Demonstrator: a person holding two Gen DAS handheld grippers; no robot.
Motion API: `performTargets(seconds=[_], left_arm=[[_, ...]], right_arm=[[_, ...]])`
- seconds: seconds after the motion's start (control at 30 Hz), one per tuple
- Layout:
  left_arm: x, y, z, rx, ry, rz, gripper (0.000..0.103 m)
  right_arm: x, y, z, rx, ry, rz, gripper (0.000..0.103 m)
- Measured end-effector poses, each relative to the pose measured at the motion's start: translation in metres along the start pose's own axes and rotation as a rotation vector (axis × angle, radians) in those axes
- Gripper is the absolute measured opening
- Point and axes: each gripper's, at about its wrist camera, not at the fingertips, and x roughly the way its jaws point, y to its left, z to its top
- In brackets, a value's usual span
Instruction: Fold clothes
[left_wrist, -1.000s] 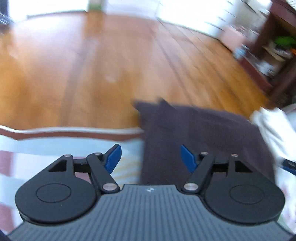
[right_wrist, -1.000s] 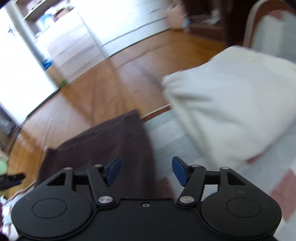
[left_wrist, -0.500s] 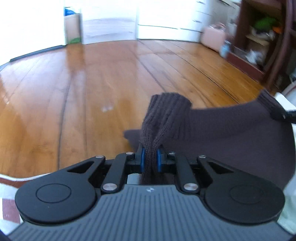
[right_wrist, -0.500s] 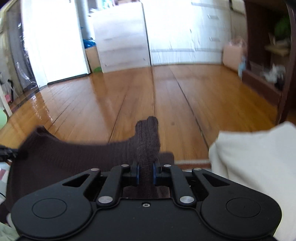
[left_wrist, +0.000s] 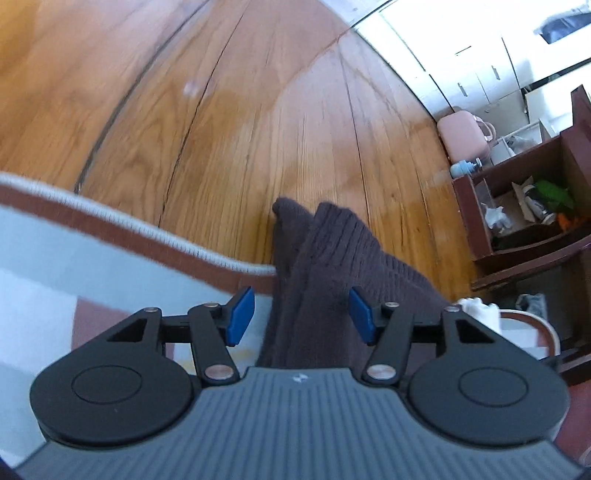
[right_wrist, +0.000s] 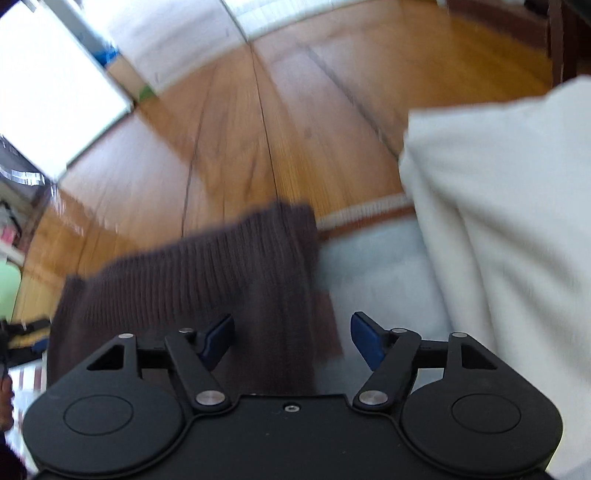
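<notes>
Left wrist: both claws, left claw (left_wrist: 298, 315) and right claw (right_wrist: 291, 338), opening off the knit (left_wrist: 325, 280) beside white cloth (right_wrist: 509, 206); one fold looks laid, more left.

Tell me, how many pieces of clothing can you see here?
2. A dark brown knit garment lies by the rug's edge between both grippers; a white garment sits to its right. More may lie out of view.

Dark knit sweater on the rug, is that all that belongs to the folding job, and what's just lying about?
Job:
dark knit sweater
left gripper, opening
right gripper, opening

Lying about:
white cloth
pink case
wooden shelf
</notes>
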Motion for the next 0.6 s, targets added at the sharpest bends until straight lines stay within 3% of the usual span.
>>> performTargets(seconds=[0.07, 0.17, 0.43, 0.5, 0.53, 0.6], left_arm=[[0.012, 0.003, -0.002, -0.014, 0.067, 0.004, 0.056], [0.040, 0.006, -0.013, 0.024, 0.151, 0.054, 0.058], [0.059, 0.026, -0.017, -0.153, 0.078, -0.093, 0.058], [0.063, 0.026, -0.019, -0.177, 0.059, -0.101, 0.055], [0.068, 0.023, -0.021, -0.143, 0.063, -0.100, 0.035], [0.074, 0.014, -0.024, -0.091, 0.055, -0.081, 0.027]], right_arm=[[0.007, -0.008, -0.005, -0.008, 0.056, 0.024, 0.085], [0.011, -0.012, -0.014, -0.009, 0.069, 0.081, 0.085], [0.039, -0.013, -0.001, -0.035, 0.019, 0.227, 0.088], [0.041, -0.011, 0.000, 0.001, 0.003, 0.278, 0.083], [0.043, -0.007, 0.001, -0.006, -0.002, 0.276, 0.070], [0.043, 0.008, 0.002, -0.076, -0.008, 0.222, 0.055]])
